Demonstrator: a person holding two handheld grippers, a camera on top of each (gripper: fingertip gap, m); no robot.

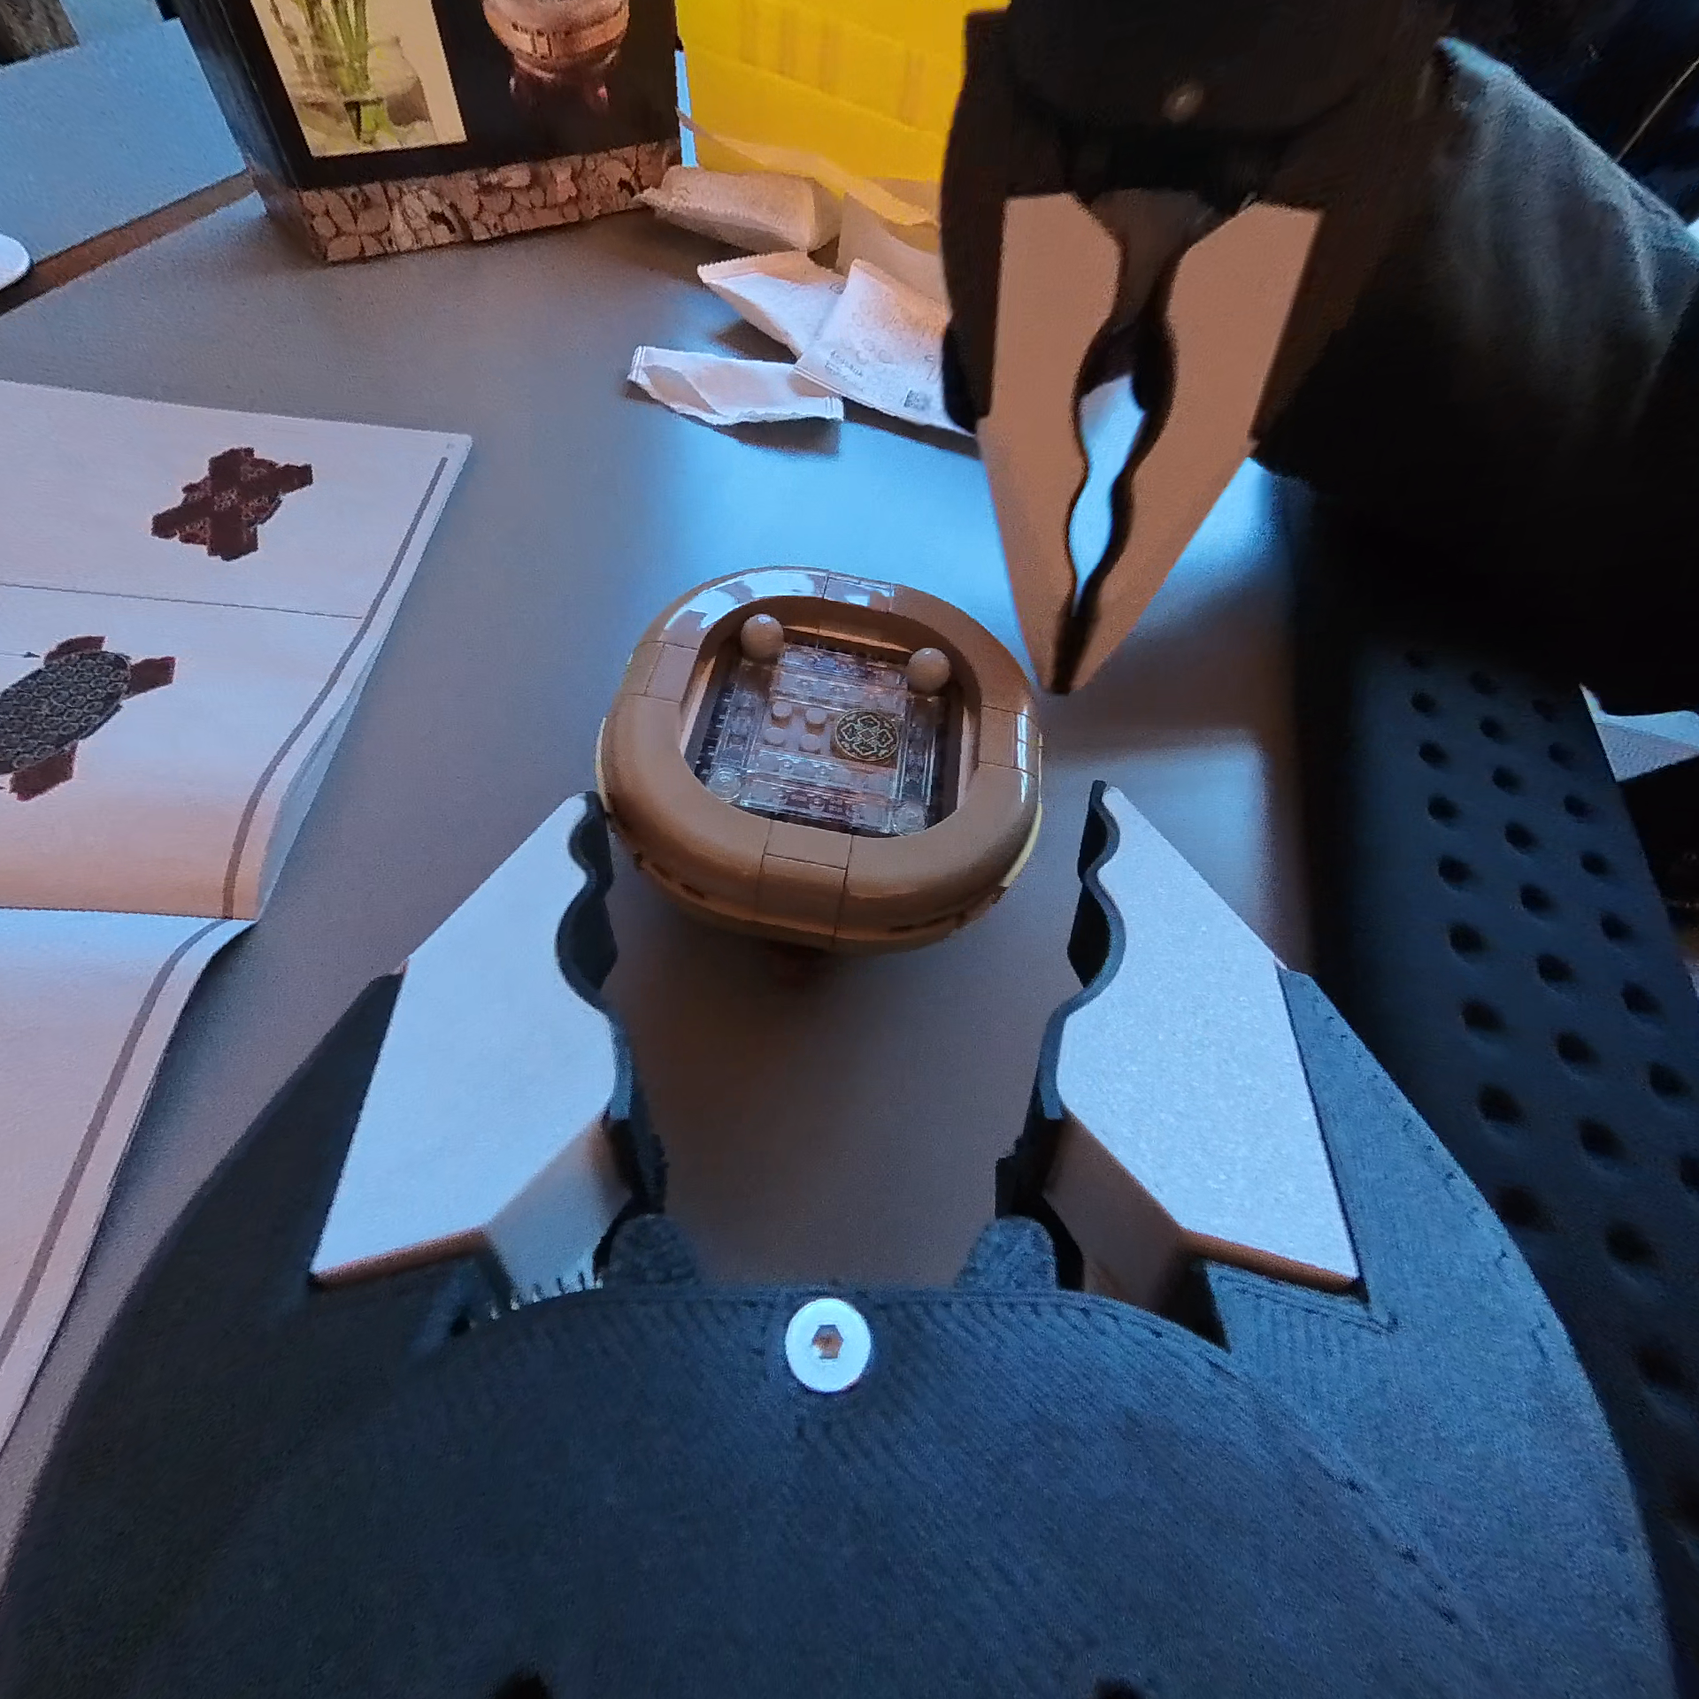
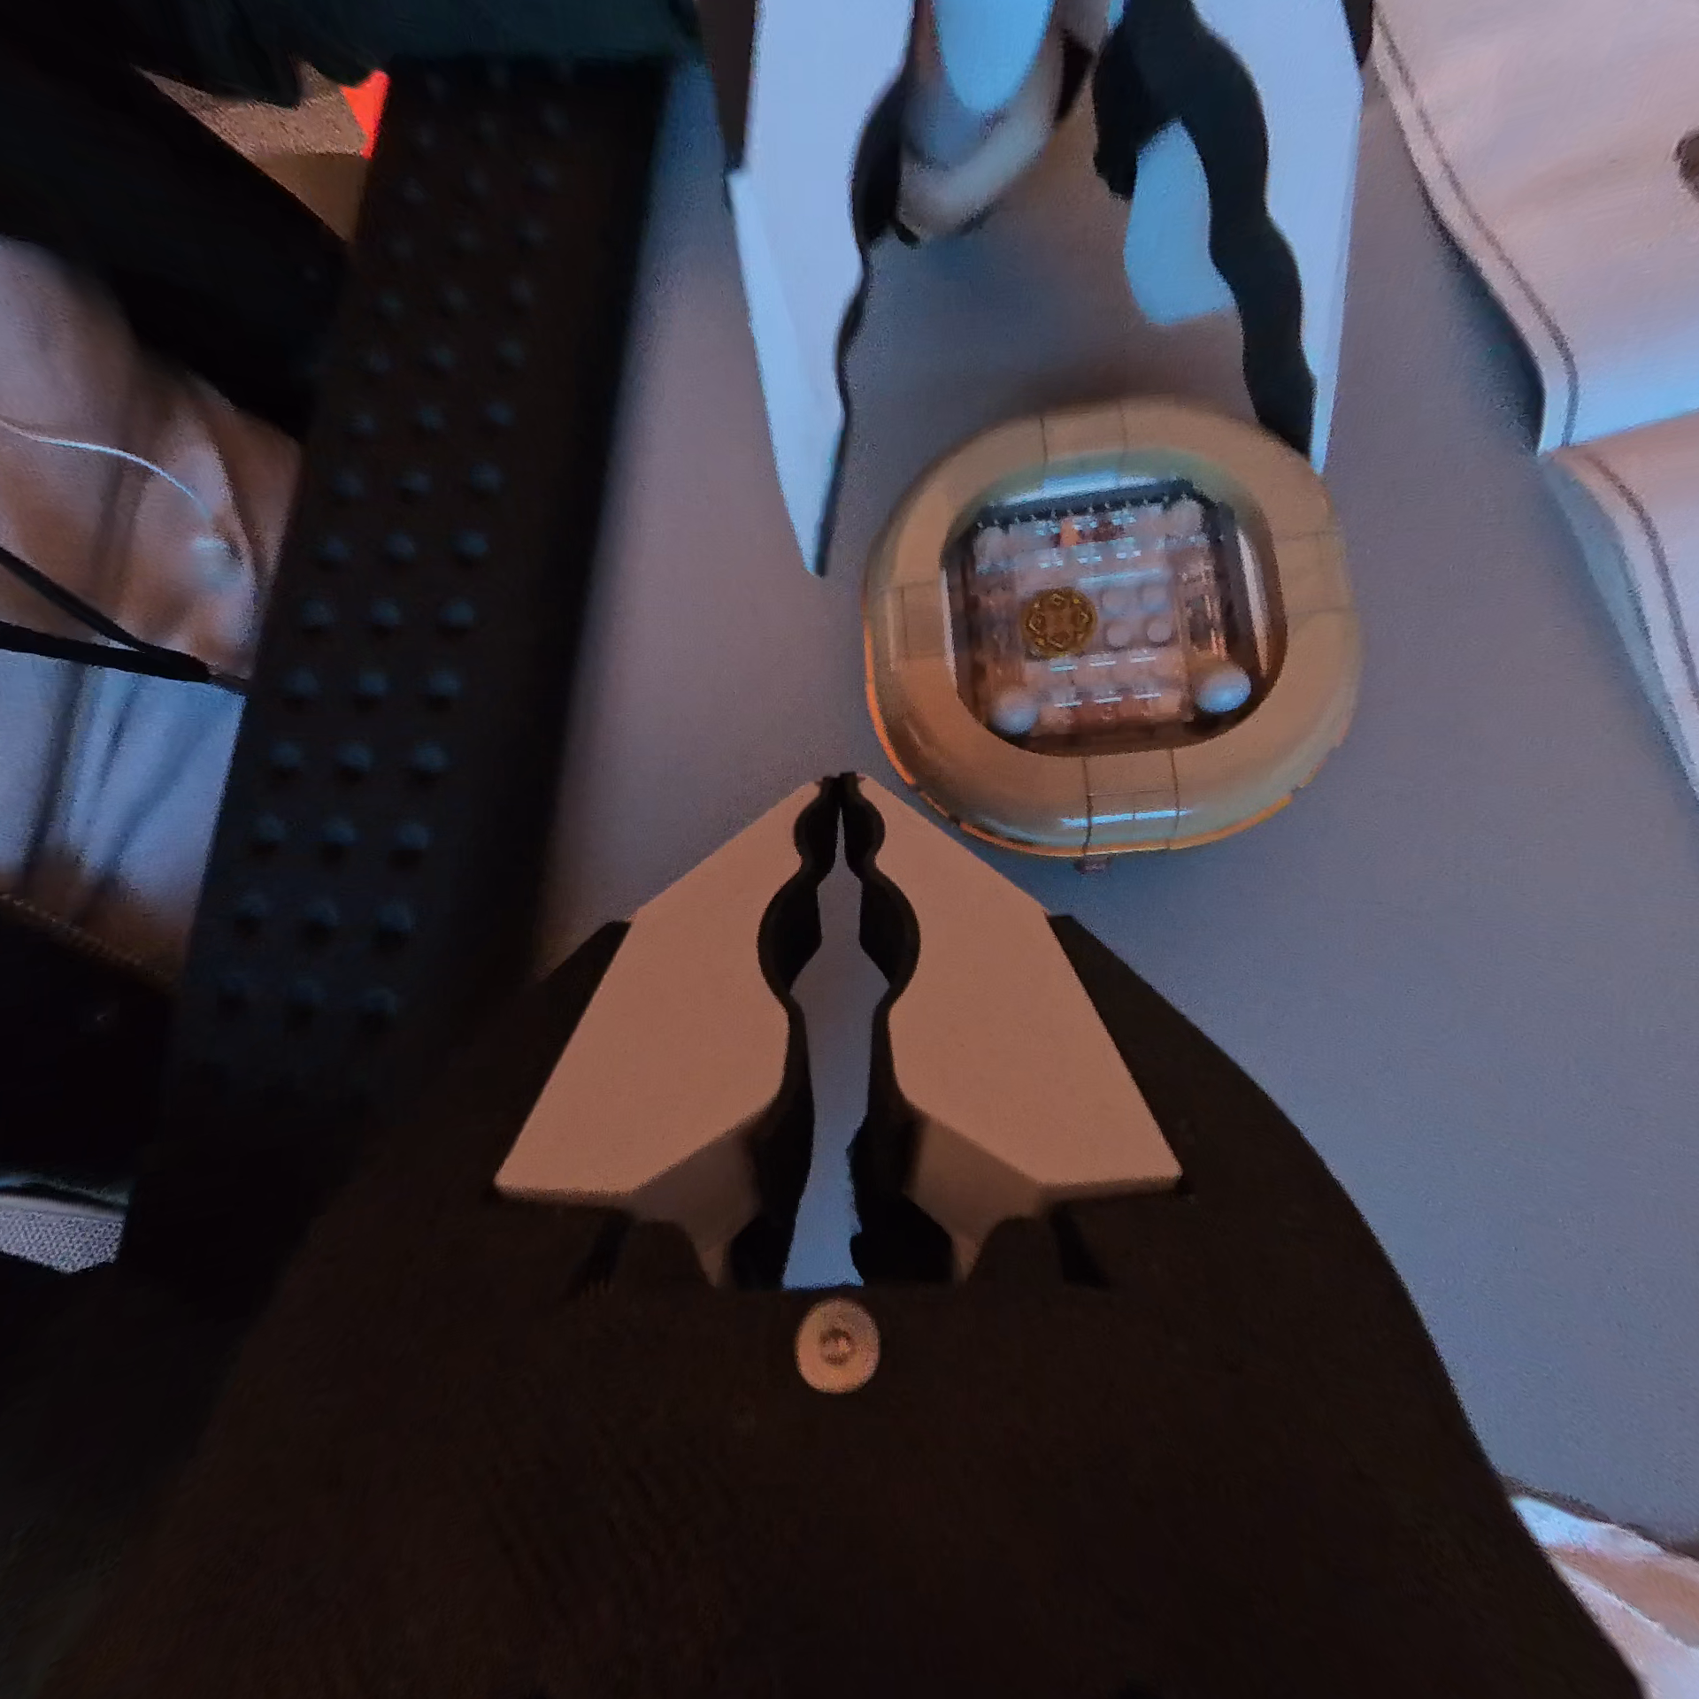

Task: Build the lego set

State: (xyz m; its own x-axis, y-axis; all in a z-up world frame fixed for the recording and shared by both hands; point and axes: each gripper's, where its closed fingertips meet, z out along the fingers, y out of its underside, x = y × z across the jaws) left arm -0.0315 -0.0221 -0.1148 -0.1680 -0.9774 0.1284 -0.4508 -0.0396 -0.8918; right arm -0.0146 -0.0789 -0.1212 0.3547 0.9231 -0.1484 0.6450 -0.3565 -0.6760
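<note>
While the left tool [image 1: 846,827] stands wide just short of the tan pot [image 1: 818,754] at bench [image 1: 515,460] centre, right tool [image 1: 1066,680], closed and empty, hovers at 2 o'clock; best grip the rim squarely, avoiding tilt.

The left two-finger gripper [image 1: 846,809], black printed plastic with pale grey finger blocks and wavy black inner edges, is held low and level, its jaws spread wide with nothing between them. The right gripper [image 1: 1066,676] of the same make hangs steeply tilted ahead of it and to its right, tips pointing down. Its jaws are pressed together at the tips [image 2: 841,783], gripping nothing, with only a narrow wavy slit left further back between the pads.
</note>
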